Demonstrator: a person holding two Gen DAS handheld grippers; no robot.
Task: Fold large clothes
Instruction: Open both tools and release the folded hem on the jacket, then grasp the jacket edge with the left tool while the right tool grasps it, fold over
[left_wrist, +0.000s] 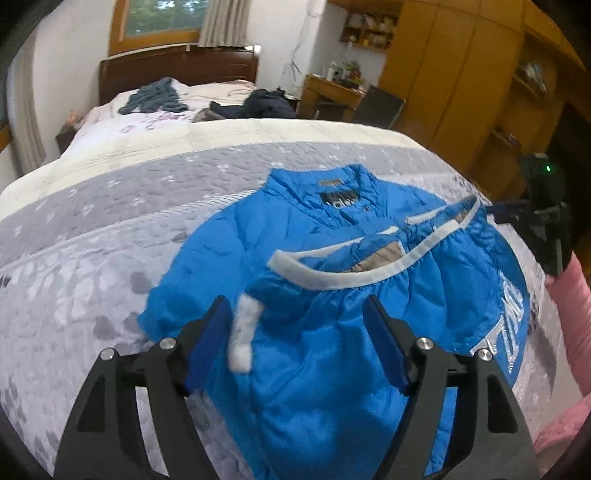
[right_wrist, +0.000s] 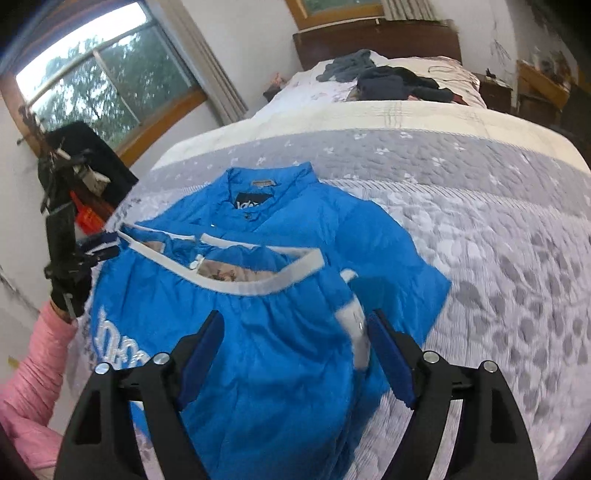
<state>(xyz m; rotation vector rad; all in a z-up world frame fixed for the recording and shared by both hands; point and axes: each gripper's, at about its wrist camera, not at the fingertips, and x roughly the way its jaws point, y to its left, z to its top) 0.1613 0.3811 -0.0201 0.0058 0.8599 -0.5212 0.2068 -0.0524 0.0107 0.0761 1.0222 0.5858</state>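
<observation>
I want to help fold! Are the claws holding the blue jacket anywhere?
No. Both the left gripper and right gripper are open above the blue jacket; nothing is held.

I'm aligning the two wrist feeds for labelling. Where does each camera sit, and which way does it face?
Left wrist: on the left gripper, fingers open, looking over the blue jacket up the bed toward the headboard; a pink sleeve shows at the right edge.
Right wrist: on the right gripper, fingers open, same heading, window to the left; the other arm's pink sleeve shows at the left edge.
Shared: jacket, bed, headboard.
</observation>
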